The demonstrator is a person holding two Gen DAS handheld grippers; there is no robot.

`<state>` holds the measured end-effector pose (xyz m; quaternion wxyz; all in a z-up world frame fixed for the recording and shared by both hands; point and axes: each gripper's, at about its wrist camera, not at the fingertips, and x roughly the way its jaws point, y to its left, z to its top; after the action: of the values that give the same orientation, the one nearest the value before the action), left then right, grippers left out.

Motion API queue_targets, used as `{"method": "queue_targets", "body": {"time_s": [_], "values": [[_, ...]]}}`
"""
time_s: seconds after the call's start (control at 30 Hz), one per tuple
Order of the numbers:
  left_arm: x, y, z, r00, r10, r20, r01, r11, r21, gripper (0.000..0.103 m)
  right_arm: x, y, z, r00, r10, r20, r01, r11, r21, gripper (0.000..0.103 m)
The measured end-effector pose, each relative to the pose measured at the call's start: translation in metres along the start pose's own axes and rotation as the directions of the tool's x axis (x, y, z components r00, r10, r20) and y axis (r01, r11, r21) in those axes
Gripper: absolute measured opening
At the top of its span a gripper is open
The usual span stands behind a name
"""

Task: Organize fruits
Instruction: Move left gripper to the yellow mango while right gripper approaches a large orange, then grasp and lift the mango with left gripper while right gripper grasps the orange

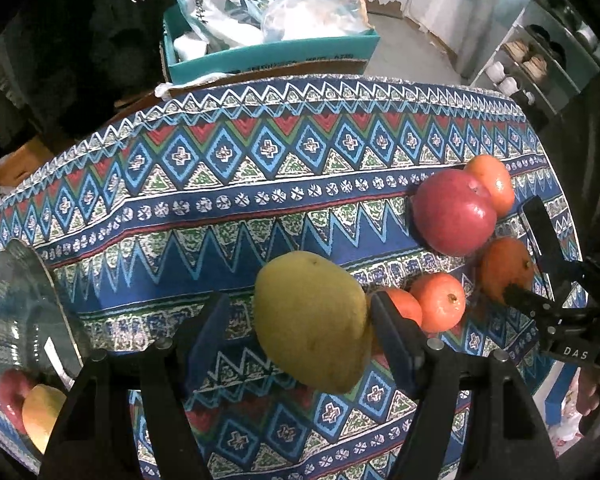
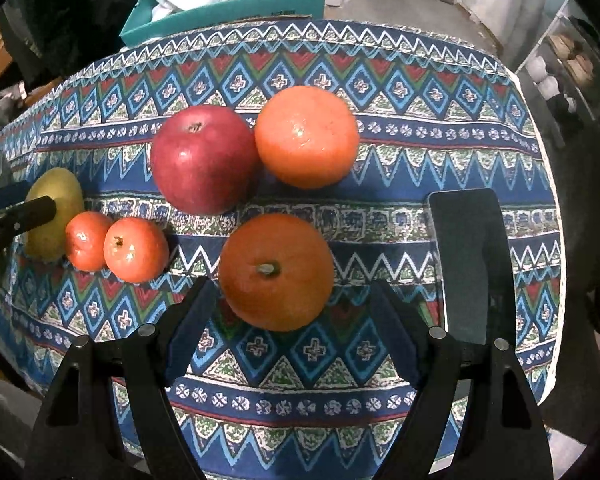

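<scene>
Left gripper (image 1: 300,320): jaws spread wide around the mango (image 1: 312,320), right pad touching or nearly touching its side, left pad well clear of it. Not yet clamped, judging by that gap; whether lifted or resting on the cloth, cannot tell.

Right gripper (image 2: 290,320): jaws open too, set either side of the near orange (image 2: 276,272), neither pad touching. Looks poised to close on it, stem facing up toward the camera.

Just beside the mango, two small tangerines (image 1: 438,302) touching each other, close enough to be nudged by the left gripper's right jaw. Farther out, a red apple (image 2: 204,158) pressed against a second orange (image 2: 306,136). Loose cluster toward the right half of the tabletop (image 1: 260,184), likely awaiting sorting.

At the far left of the left wrist view, a glass bowl (image 1: 24,280) with a red fruit and a yellow one showing at its lower part, probably the goal for the rest. A dark flat slab (image 2: 466,256) lying right of the near orange, near the right edge.

Open patterned cloth between mango and bowl: a free path leftward. Tighter on the right, with the slab and the tabletop edge close. Beyond the far edge, a teal box (image 1: 276,50) of bags, off the tabletop.
</scene>
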<state>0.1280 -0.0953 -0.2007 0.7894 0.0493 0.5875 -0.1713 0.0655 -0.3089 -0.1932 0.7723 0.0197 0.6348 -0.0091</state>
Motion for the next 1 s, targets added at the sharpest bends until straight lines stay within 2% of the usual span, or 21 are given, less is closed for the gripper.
{"method": "queue_targets", "body": {"time_s": [0.3,0.47,0.83,1.0], "values": [[0.017,0.0,0.003,0.999,-0.027,-0.028,0.026,0.999,-0.023,0.074,0.016,-0.007,0.0,0.999,0.031,-0.016,-0.031,0.999,0.011,0.075],[0.02,0.004,0.003,0.997,-0.073,-0.034,0.072,0.996,-0.049,0.067,0.029,-0.004,0.004,0.999,0.046,-0.029,-0.046,0.999,0.008,0.067],[0.012,0.002,-0.009,0.998,-0.062,0.003,0.062,0.998,0.005,0.066,0.029,0.009,0.005,1.0,0.008,-0.017,-0.009,1.0,-0.021,0.065],[0.003,0.002,-0.013,0.999,-0.029,0.031,0.028,0.999,0.02,0.066,0.021,0.012,0.0,1.0,0.003,0.011,-0.003,0.999,-0.032,0.064]]}}
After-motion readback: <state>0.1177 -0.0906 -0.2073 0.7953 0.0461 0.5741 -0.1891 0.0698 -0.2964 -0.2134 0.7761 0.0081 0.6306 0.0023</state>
